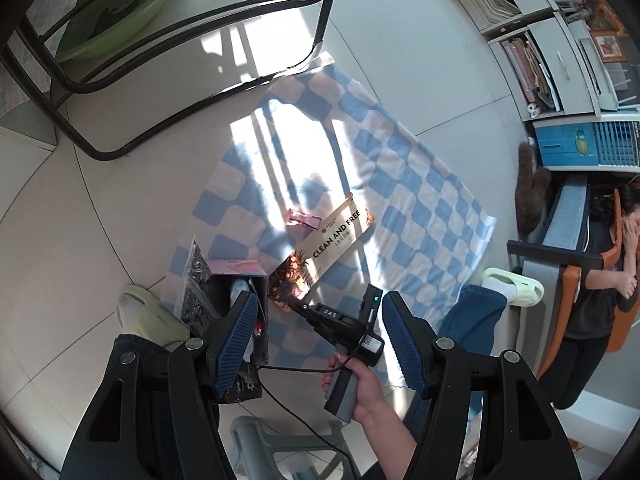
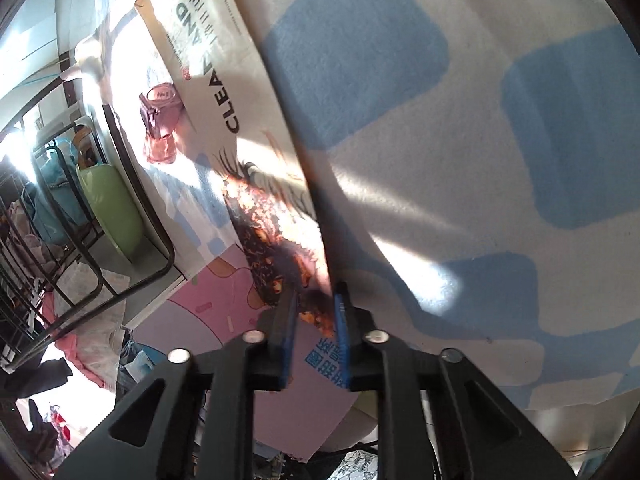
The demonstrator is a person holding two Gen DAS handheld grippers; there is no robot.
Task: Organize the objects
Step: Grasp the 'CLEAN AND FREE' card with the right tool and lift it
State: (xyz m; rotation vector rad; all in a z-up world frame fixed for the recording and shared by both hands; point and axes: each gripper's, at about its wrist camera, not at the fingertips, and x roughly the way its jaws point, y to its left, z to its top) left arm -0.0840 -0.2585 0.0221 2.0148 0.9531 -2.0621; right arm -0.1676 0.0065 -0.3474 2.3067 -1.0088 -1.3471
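The right gripper (image 2: pixel 314 312) is pinched on the near end of a flat packet (image 2: pixel 224 80) printed "CLEAN AND FREE", its blue pads pressed against the dark, orange-flecked end of the wrapper with only the packet's thickness between them. In the left wrist view the same gripper (image 1: pixel 294 303) shows from above, held by a hand (image 1: pixel 370 390) with a black cable trailing from it, its tip at the packet's (image 1: pixel 334 240) lower corner. The packet lies flat and slanted on a blue-and-white checked cloth (image 1: pixel 420 184) spread on the tiled floor. The left gripper (image 1: pixel 320 344) hangs above the cloth's near edge with its jaws spread wide and nothing between them. Under its left finger stands an open dark box (image 1: pixel 236 296) with a pink flap, holding items I cannot make out; the box sits on the cloth's near-left corner, just beside the packet's dark end. A small pink clip (image 1: pixel 306 220) lies on the cloth touching or nearly touching the packet's long left edge; the right wrist view shows this clip (image 2: pixel 160 128) close against that edge. The cloth to the packet's right and beyond it is bare, partly in bright sun. A black chair frame (image 1: pixel 200 64) stands at the cloth's far-left corner, a green basin (image 1: pixel 116 16) under it. The person's slippered feet rest at the cloth's near edges.
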